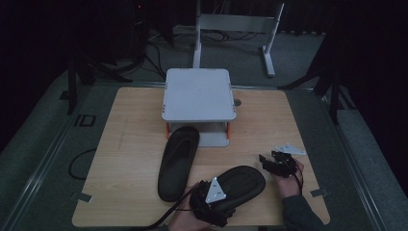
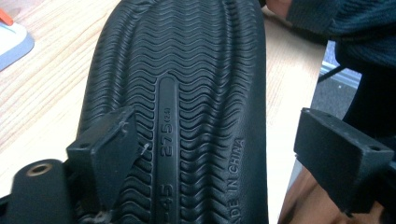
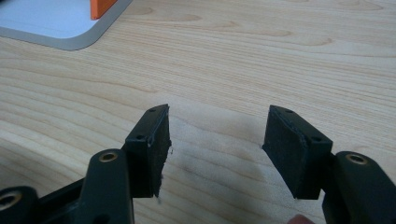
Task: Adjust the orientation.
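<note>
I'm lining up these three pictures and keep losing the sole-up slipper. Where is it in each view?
High view: sole-up slipper, bottom centre, by the left hand-held gripper.
Left gripper view: its ribbed sole between open jaws.
Right gripper view: not in it.
Shared landmark: grey stand.

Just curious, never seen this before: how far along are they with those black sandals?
One sandal already lies toe-in at the grey shelf. The other sandal is in hand, sole up between the left tool's open jaws. The right tool waits open over bare table. Likely left: placing it alongside.

Bare table (image 1: 130, 144) lies left; grey stand (image 1: 198, 94) blocks the centre back
</note>
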Demonstrator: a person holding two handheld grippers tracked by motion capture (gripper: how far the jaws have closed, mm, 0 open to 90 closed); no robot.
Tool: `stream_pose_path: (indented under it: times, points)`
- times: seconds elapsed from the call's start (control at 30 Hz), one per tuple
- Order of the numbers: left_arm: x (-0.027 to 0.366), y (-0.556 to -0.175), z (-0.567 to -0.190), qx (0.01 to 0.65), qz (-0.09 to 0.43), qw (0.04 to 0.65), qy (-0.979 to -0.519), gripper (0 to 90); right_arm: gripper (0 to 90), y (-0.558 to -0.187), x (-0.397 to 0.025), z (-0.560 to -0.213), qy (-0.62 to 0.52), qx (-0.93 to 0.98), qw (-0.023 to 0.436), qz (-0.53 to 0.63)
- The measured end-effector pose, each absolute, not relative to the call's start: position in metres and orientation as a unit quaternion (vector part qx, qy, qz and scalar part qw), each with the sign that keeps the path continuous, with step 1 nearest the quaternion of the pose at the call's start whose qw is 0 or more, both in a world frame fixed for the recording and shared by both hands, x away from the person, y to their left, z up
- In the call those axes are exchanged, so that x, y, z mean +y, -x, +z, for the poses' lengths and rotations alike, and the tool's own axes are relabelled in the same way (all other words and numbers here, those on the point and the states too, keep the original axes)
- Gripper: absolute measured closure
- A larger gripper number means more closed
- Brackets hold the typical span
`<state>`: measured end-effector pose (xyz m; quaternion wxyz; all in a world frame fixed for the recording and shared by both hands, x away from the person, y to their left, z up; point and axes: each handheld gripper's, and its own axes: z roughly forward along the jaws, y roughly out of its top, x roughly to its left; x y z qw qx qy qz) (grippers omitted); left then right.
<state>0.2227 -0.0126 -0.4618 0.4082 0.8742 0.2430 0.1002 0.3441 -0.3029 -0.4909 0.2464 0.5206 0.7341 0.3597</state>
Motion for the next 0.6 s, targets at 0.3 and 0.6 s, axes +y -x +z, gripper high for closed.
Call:
stream_pose_path:
  times: [0.3, 0.6]
  points:
    - [-0.007, -0.236, -0.467, 0.273, 0.128, 0.376, -0.876, 1.9, 40.3, -0.344, -0.303, -0.491, -0.521, 0.734, 0.245, 0.360]
    - [0.016, -0.246, -0.461, 0.298, 0.134, 0.400, -0.856, 13.6, 40.3, -0.344, -0.304, -0.491, -0.521, 0.733, 0.246, 0.361]
